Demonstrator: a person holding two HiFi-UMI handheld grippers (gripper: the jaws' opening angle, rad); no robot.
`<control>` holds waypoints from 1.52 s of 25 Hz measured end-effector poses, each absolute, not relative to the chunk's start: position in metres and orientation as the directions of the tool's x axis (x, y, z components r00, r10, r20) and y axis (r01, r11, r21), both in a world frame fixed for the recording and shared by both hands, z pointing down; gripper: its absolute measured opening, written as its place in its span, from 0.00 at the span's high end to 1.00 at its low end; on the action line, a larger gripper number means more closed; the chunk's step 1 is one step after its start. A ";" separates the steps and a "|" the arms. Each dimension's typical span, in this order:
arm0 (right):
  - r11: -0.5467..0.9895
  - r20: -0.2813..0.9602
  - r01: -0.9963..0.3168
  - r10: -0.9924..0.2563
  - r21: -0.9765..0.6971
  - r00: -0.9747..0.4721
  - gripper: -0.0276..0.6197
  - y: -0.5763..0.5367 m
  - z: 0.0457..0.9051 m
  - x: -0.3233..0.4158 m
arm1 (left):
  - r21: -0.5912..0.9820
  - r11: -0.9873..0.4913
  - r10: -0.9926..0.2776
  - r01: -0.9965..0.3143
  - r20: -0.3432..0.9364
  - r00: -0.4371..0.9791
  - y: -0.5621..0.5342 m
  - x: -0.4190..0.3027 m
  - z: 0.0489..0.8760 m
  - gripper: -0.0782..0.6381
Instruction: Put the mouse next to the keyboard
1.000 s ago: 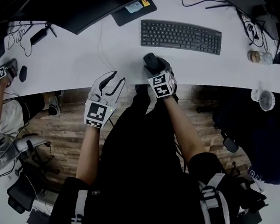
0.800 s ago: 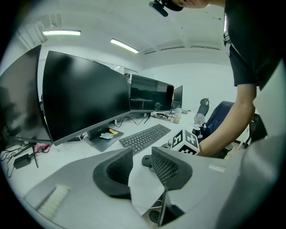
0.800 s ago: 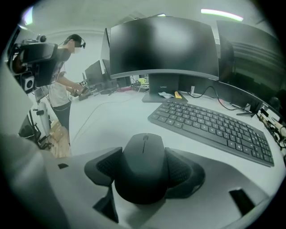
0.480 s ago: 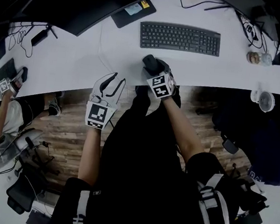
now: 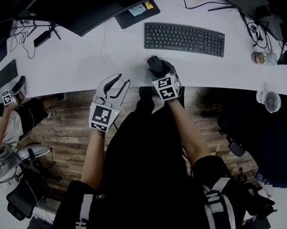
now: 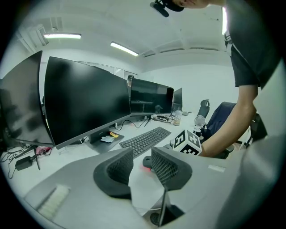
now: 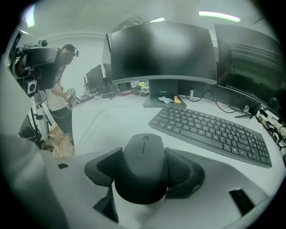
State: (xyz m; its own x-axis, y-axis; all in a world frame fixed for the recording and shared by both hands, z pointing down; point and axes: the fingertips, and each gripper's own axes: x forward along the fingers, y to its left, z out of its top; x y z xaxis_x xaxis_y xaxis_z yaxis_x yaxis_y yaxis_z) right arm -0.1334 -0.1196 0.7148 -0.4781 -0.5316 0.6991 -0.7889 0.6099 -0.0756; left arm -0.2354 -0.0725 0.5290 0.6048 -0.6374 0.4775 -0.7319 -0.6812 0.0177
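Holding the mouse (image 7: 143,152), right gripper (image 7: 144,172) sits between desk edge (image 5: 215,82) and keyboard (image 5: 184,38).

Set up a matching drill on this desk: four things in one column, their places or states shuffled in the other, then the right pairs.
Things
1. mouse
2. keyboard
3. left hand-held gripper
4. right hand-held gripper

Places or states
A. open, nothing between its jaws
B. lies farther back on the desk, untouched
C. shut on the mouse
D. near the desk's front edge, gripped from both sides

Pairs: 1-D, 2-B, 3-A, 4-C
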 end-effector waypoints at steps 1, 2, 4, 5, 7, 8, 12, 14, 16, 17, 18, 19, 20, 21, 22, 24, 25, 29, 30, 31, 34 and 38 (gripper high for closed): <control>0.610 0.697 -0.789 -0.535 -0.072 -0.477 0.50 -0.120 0.713 -0.133 | 0.018 -0.681 -0.638 -0.732 0.476 0.605 -0.072 -0.236 0.529 0.72; 0.610 0.694 -0.789 -0.540 -0.068 -0.477 0.50 -0.120 0.710 -0.133 | 0.019 -0.680 -0.639 -0.733 0.475 0.605 -0.071 -0.236 0.528 0.72; 0.610 0.687 -0.790 -0.549 -0.060 -0.476 0.50 -0.120 0.704 -0.132 | 0.022 -0.680 -0.639 -0.733 0.472 0.607 -0.069 -0.236 0.528 0.72; 0.609 0.684 -0.791 -0.554 -0.056 -0.475 0.50 -0.120 0.702 -0.132 | 0.022 -0.680 -0.640 -0.733 0.470 0.608 -0.068 -0.235 0.527 0.72; 0.609 0.678 -0.792 -0.564 -0.045 -0.472 0.50 -0.120 0.696 -0.130 | 0.022 -0.683 -0.640 -0.731 0.465 0.612 -0.067 -0.233 0.524 0.72; 0.609 0.676 -0.792 -0.567 -0.039 -0.470 0.50 -0.120 0.694 -0.129 | 0.021 -0.684 -0.640 -0.729 0.461 0.614 -0.067 -0.232 0.523 0.72; 0.607 0.672 -0.794 -0.580 -0.019 -0.460 0.50 -0.119 0.685 -0.121 | 0.017 -0.690 -0.641 -0.723 0.450 0.622 -0.068 -0.225 0.519 0.72; 0.605 0.673 -0.796 -0.584 -0.012 -0.454 0.50 -0.118 0.681 -0.116 | 0.019 -0.693 -0.640 -0.720 0.444 0.627 -0.066 -0.221 0.516 0.72; 0.604 0.673 -0.797 -0.587 -0.006 -0.450 0.50 -0.116 0.678 -0.111 | 0.020 -0.695 -0.639 -0.718 0.441 0.631 -0.065 -0.217 0.514 0.72; 0.603 0.672 -0.798 -0.589 -0.003 -0.448 0.50 -0.115 0.677 -0.109 | 0.021 -0.696 -0.638 -0.718 0.439 0.632 -0.064 -0.216 0.513 0.72; 0.601 0.672 -0.800 -0.592 0.000 -0.445 0.50 -0.115 0.675 -0.106 | 0.022 -0.697 -0.638 -0.717 0.438 0.634 -0.064 -0.214 0.512 0.72; 0.598 0.672 -0.802 -0.596 0.004 -0.441 0.50 -0.115 0.673 -0.103 | 0.022 -0.698 -0.637 -0.716 0.436 0.635 -0.064 -0.212 0.511 0.72; 0.595 0.672 -0.804 -0.599 0.009 -0.436 0.50 -0.115 0.671 -0.100 | 0.021 -0.699 -0.637 -0.714 0.435 0.637 -0.065 -0.210 0.509 0.72; 0.592 0.672 -0.806 -0.602 0.013 -0.431 0.50 -0.115 0.669 -0.096 | 0.020 -0.701 -0.636 -0.713 0.434 0.638 -0.066 -0.208 0.508 0.72; 0.589 0.672 -0.808 -0.605 0.016 -0.427 0.50 -0.116 0.667 -0.092 | 0.019 -0.703 -0.635 -0.711 0.432 0.640 -0.067 -0.205 0.507 0.72; 0.582 0.673 -0.813 -0.609 0.019 -0.421 0.50 -0.117 0.664 -0.085 | 0.017 -0.707 -0.633 -0.707 0.428 0.644 -0.069 -0.199 0.504 0.72; 0.579 0.672 -0.815 -0.611 0.019 -0.418 0.50 -0.117 0.663 -0.081 | 0.017 -0.709 -0.633 -0.705 0.426 0.647 -0.070 -0.196 0.503 0.72; 0.569 0.671 -0.822 -0.617 0.019 -0.411 0.50 -0.119 0.657 -0.066 | 0.015 -0.713 -0.630 -0.701 0.423 0.651 -0.077 -0.184 0.500 0.72; 0.567 0.671 -0.823 -0.618 0.021 -0.409 0.50 -0.120 0.656 -0.061 | 0.016 -0.715 -0.629 -0.699 0.423 0.652 -0.078 -0.180 0.499 0.72; 0.565 0.671 -0.825 -0.621 0.023 -0.406 0.50 -0.121 0.654 -0.057 | 0.016 -0.716 -0.628 -0.698 0.422 0.654 -0.080 -0.177 0.499 0.72; 0.560 0.669 -0.828 -0.628 0.033 -0.398 0.50 -0.126 0.650 -0.042 | 0.015 -0.719 -0.626 -0.694 0.419 0.658 -0.086 -0.164 0.498 0.72; 0.552 0.672 -0.833 -0.632 0.041 -0.386 0.50 -0.131 0.646 -0.019 | 0.015 -0.718 -0.630 -0.696 0.411 0.659 -0.095 -0.145 0.494 0.72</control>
